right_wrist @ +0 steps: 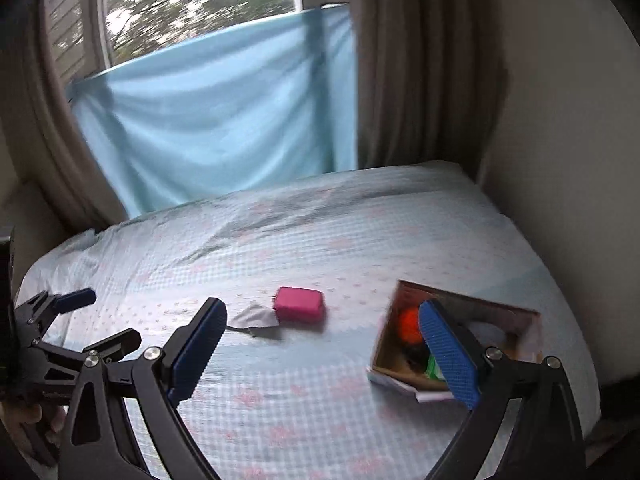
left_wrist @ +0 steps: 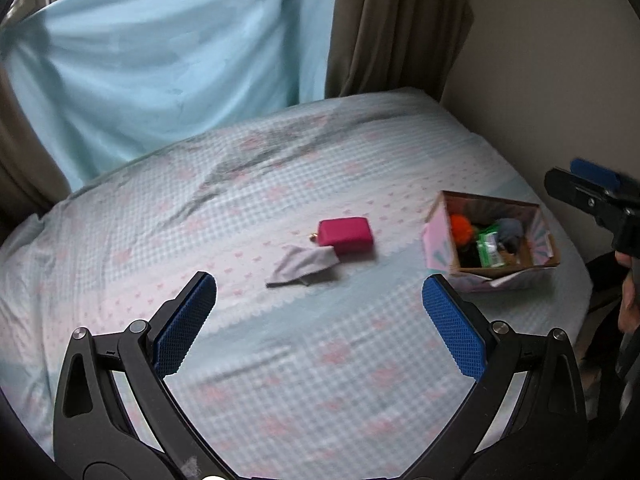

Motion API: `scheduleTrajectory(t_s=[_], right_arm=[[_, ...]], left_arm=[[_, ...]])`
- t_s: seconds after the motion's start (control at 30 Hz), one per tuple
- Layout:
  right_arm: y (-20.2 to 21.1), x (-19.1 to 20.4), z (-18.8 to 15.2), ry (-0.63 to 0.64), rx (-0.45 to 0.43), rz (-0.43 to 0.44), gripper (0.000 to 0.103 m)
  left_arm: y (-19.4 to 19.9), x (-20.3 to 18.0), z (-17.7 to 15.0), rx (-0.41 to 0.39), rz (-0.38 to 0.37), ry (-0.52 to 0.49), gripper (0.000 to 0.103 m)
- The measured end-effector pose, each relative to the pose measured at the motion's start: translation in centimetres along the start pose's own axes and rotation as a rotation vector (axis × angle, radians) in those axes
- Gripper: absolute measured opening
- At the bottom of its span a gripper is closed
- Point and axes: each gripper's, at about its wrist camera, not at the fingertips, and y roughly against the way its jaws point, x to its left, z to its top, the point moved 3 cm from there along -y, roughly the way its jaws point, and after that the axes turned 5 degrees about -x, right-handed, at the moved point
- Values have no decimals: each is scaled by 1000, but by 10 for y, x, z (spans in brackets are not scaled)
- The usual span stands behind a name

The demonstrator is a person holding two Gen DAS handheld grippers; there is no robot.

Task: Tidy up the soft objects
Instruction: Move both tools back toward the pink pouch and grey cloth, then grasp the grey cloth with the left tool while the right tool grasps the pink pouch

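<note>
A pink pouch (left_wrist: 346, 235) (right_wrist: 299, 304) lies mid-bed, and a small grey cloth (left_wrist: 301, 266) (right_wrist: 255, 318) rests against its near left corner. An open cardboard box (left_wrist: 505, 270) (right_wrist: 482, 308) to the right holds an orange ball (left_wrist: 461, 227) (right_wrist: 409, 325), a green packet (left_wrist: 490, 249) and a grey item. My left gripper (left_wrist: 319, 285) hovers open above the bed, short of the cloth, nothing between its fingers. My right gripper (right_wrist: 322, 312) is open too, its right finger (right_wrist: 450, 354) in front of the box. Each gripper shows at the other view's edge (left_wrist: 588, 184) (right_wrist: 68, 312).
The bed (left_wrist: 280, 184) (right_wrist: 304, 240) has a pale blue and pink checked sheet and fills both views. A blue cloth (left_wrist: 160, 64) (right_wrist: 224, 112) hangs over the window behind it, brown curtains (left_wrist: 400, 24) beside. A wall (left_wrist: 552, 60) borders the bed's right side.
</note>
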Motion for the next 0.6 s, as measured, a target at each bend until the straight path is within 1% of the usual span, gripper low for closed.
scheduleTrajectory(t_s=[0.03, 0.1, 0.17, 0.27, 0.3, 0.33, 0.37, 0.4, 0.43, 0.53, 0.57, 0.6], right_arm=[[-19, 3, 3, 30, 20, 23, 96], [-44, 7, 6, 76, 45, 59, 96], [-77, 13, 8, 150, 84, 99, 96], [-129, 22, 4, 275, 148, 157, 96], [-141, 23, 1, 300, 164, 170, 96], [-165, 26, -4, 340, 206, 202, 96], [-180, 27, -8, 366, 234, 223, 96], [-194, 29, -12, 394, 257, 238, 96], [-217, 31, -20, 442, 297, 261, 96], [-265, 37, -40, 546, 406, 283, 96], [-285, 38, -49, 590, 467, 286, 96], [-300, 40, -57, 626, 509, 287, 96]], left_arm=[[-15, 7, 2, 11, 1, -12, 103], [-38, 17, 3, 26, 0, -22, 103], [-61, 26, 4, 46, -3, -22, 103], [-104, 37, 1, 84, -3, -36, 103], [-114, 39, -1, 95, -5, -40, 103], [-129, 42, -3, 113, -9, -47, 103], [-148, 43, -7, 137, -19, -56, 103], [-162, 42, -9, 153, -29, -65, 103], [-171, 42, -11, 162, -36, -72, 103], [-214, 38, -23, 225, -50, -116, 102], [-231, 36, -28, 253, -56, -128, 102], [-246, 33, -33, 279, -63, -137, 102]])
